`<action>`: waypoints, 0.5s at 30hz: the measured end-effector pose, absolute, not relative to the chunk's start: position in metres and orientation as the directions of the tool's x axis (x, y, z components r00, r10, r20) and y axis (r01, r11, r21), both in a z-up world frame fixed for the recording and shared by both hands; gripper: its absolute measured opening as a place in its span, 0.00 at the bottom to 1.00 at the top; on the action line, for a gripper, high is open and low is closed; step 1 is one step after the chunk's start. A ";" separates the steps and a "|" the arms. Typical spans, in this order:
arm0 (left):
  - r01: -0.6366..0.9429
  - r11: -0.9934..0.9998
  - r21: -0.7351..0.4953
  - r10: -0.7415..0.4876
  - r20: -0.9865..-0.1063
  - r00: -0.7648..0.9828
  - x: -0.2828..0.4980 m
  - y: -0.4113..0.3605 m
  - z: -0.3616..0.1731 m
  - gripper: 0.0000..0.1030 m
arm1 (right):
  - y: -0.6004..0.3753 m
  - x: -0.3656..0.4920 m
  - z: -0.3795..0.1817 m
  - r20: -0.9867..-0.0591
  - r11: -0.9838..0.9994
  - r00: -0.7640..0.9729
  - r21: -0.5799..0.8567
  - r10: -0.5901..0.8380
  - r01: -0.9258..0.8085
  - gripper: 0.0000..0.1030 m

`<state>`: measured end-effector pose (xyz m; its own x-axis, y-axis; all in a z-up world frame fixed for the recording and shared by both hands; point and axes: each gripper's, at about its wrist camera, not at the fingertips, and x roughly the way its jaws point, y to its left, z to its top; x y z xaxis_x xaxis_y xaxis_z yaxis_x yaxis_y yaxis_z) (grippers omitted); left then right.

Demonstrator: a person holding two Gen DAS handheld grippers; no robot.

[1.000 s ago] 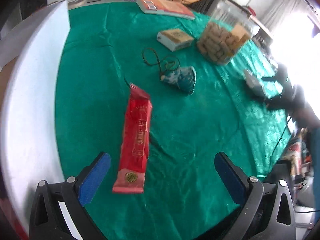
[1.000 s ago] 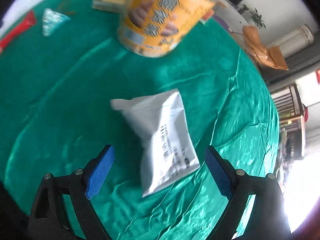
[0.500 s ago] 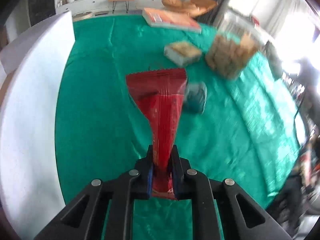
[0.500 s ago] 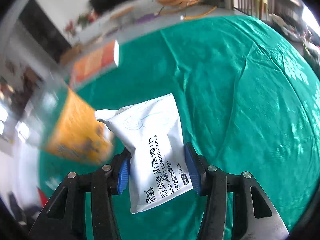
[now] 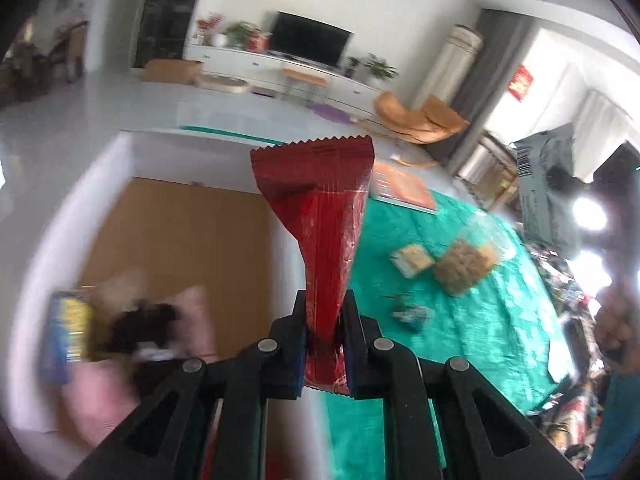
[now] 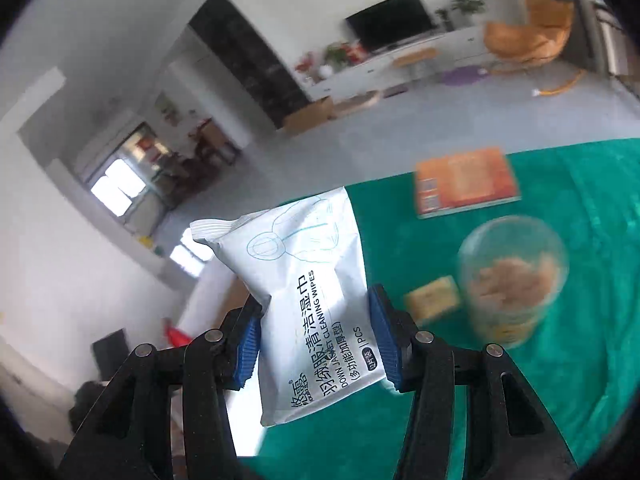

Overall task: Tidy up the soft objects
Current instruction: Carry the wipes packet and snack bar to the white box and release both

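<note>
Left wrist view: left gripper, fingers clamped on red snack packet, raised over the box beside the tabletop edge, likely for dropping. Right gripper: fingers clamped on 1 wipes pack, aloft.

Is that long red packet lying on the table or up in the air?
In the air: the left gripper pinches the red packet at its lower end, its crimped end standing up.
</note>
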<state>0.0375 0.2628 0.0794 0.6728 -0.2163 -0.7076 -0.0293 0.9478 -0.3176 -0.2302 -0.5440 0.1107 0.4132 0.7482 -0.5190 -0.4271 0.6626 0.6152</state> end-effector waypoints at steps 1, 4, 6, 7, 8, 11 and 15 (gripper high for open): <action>-0.073 0.959 -0.272 -0.155 -0.726 0.670 0.031 0.276 0.082 0.14 | -0.514 -0.247 0.103 -0.494 0.603 0.346 0.657 0.798 -0.452 0.52; -0.202 0.974 -0.099 0.047 -0.789 0.612 0.018 0.309 0.077 0.15 | -0.420 -0.279 0.064 -0.441 0.468 0.174 0.747 0.880 -0.472 0.63; -0.272 0.962 -0.001 0.156 -0.817 0.555 0.016 0.324 0.065 0.15 | -0.387 -0.310 0.041 -0.459 0.459 0.127 0.743 0.879 -0.487 0.87; -0.292 0.956 0.013 0.176 -0.821 0.542 0.015 0.329 0.061 0.15 | -0.385 -0.324 0.035 -0.480 0.476 0.133 0.721 0.867 -0.503 0.86; -0.310 0.951 0.002 0.176 -0.828 0.533 0.014 0.334 0.055 0.15 | -0.392 -0.339 0.029 -0.503 0.497 0.145 0.691 0.852 -0.525 0.86; -0.306 0.950 -0.059 0.123 -0.831 0.543 0.018 0.338 0.043 0.15 | -0.447 -0.377 0.020 -0.586 0.604 0.243 0.564 0.773 -0.563 0.85; -0.264 0.955 -0.132 0.035 -0.836 0.548 0.035 0.325 0.028 0.15 | -0.548 -0.397 -0.016 -0.677 0.758 0.385 0.418 0.628 -0.500 0.85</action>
<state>0.0349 0.3248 0.0284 0.5478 0.0355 -0.8359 -0.2637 0.9555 -0.1323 -0.3975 -0.5481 -0.0159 0.3850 0.6275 -0.6767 -0.5002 0.7581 0.4184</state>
